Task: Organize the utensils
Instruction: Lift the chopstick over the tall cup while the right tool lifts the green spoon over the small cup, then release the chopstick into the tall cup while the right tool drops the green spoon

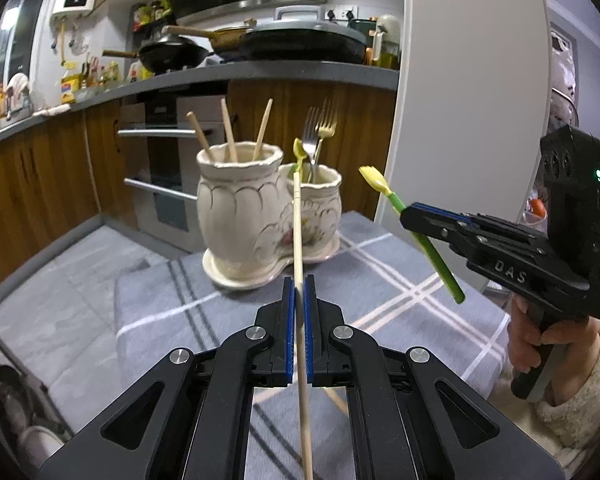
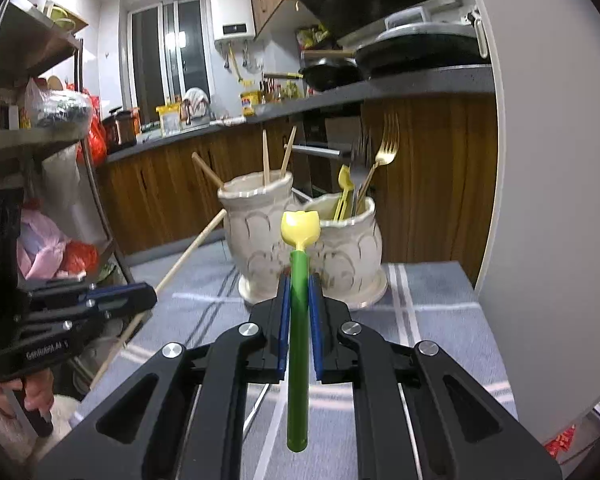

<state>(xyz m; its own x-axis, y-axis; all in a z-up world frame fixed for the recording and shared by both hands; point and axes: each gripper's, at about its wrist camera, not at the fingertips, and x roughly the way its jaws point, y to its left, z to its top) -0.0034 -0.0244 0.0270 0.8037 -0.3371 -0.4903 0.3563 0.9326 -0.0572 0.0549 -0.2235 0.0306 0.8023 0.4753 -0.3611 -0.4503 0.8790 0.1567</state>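
A cream ceramic double holder (image 1: pixel 256 216) stands on the grey checked cloth. Its taller pot (image 2: pixel 256 224) holds three wooden chopsticks (image 1: pixel 228 132). Its lower pot (image 2: pixel 350 240) holds forks (image 1: pixel 320 132) and a yellow-green utensil. My left gripper (image 1: pixel 299 292) is shut on a wooden chopstick (image 1: pixel 298 240) that points up toward the holder. My right gripper (image 2: pixel 299 292) is shut on a green-handled yellow fork (image 2: pixel 299 320), held in the air in front of the lower pot. The right gripper also shows in the left wrist view (image 1: pixel 410 216), right of the holder.
The cloth-covered table (image 1: pixel 400 280) ends near a white rounded panel (image 1: pixel 468 100) on the right. Behind is a kitchen counter (image 1: pixel 220 76) with pans and an oven below. A metal shelf rack (image 2: pixel 40 140) stands at the left. Another utensil lies on the cloth under the right gripper (image 2: pixel 256 404).
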